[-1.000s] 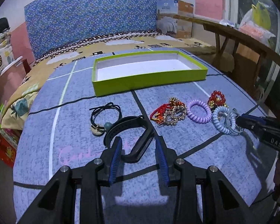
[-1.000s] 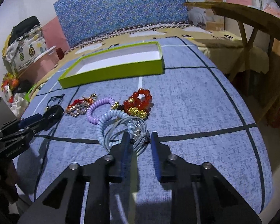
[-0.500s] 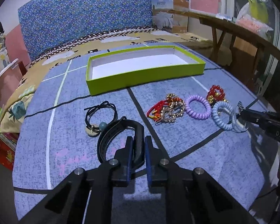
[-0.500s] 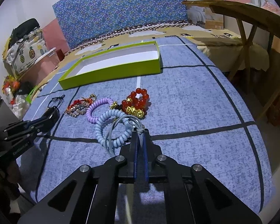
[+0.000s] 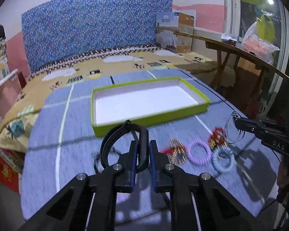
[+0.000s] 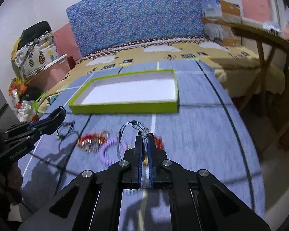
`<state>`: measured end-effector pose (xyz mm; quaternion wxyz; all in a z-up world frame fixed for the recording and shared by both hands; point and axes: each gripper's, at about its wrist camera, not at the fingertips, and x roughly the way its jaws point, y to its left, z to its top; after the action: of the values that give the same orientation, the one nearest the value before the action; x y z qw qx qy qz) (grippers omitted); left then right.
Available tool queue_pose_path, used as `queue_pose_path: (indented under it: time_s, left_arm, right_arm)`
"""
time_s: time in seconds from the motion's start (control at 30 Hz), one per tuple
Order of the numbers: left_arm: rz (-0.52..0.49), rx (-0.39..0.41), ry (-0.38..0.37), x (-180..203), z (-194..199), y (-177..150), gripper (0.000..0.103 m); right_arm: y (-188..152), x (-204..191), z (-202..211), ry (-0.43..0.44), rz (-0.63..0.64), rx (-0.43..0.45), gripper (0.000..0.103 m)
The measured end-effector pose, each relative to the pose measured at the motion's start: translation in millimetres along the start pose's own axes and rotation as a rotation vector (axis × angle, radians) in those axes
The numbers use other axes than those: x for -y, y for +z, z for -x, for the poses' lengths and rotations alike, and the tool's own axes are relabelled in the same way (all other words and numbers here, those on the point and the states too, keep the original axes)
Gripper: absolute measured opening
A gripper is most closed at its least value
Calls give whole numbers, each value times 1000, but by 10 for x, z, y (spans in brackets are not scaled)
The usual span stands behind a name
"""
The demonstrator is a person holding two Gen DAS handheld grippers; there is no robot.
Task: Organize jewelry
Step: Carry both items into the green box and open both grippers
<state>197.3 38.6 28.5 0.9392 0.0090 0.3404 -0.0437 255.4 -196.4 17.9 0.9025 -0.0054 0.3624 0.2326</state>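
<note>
My left gripper is shut on a black bangle and holds it above the blue cloth, in front of the green tray. My right gripper is shut on a grey wire bracelet, lifted off the cloth. The tray with a white floor lies beyond it. On the cloth lie a purple coil band, a light-blue coil band, a red bead bracelet, a gold and red chain bunch and a black cord.
A wooden table stands at the right. A blue patterned headboard and a cardboard box are at the back. Bags lie at the left past the bed edge.
Both grippers closed on their items and lifted them off the cloth, moving forward toward the tray. The other jewelry stayed where it lay.
</note>
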Motion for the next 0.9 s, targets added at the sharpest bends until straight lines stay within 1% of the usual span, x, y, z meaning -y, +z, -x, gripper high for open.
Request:
queue_pose_path:
  time_s: [0.17, 0.23, 0.33, 0.47, 0.57, 0.6, 0.67, 0.8, 0.9]
  left_arm:
    - [-12, 10, 19, -89, -284, 333, 13]
    - [-5, 8, 24, -152, -434, 469, 13]
    - [12, -6, 30, -260, -698, 664, 13]
    - [-1, -38, 54, -341, -1046, 831, 13]
    - [3, -71, 76, -394, -1273, 895, 13]
    - [3, -80, 93, -410, -1335, 905, 13]
    - [5, -102, 101, -424, -1433, 896, 13]
    - [14, -162, 136, -460, -1646, 836, 13]
    - [26, -192, 148, -473, -1743, 790, 13]
  right_arm:
    - [442, -33, -303, 2, 49, 15, 5]
    - [568, -42, -423, -7, 67, 18, 5]
    - [819, -11, -709, -6, 72, 3, 5]
    - [1040, 53, -1092, -24, 80, -45, 5]
    - [1122, 110, -1352, -46, 76, -94, 5]
    - [1125, 128, -1412, -50, 74, -107, 5]
    - [1130, 164, -1564, -61, 70, -145, 5]
    - [1099, 225, -1714, -89, 66, -186, 5]
    - [1064, 261, -1779, -103, 61, -208, 5]
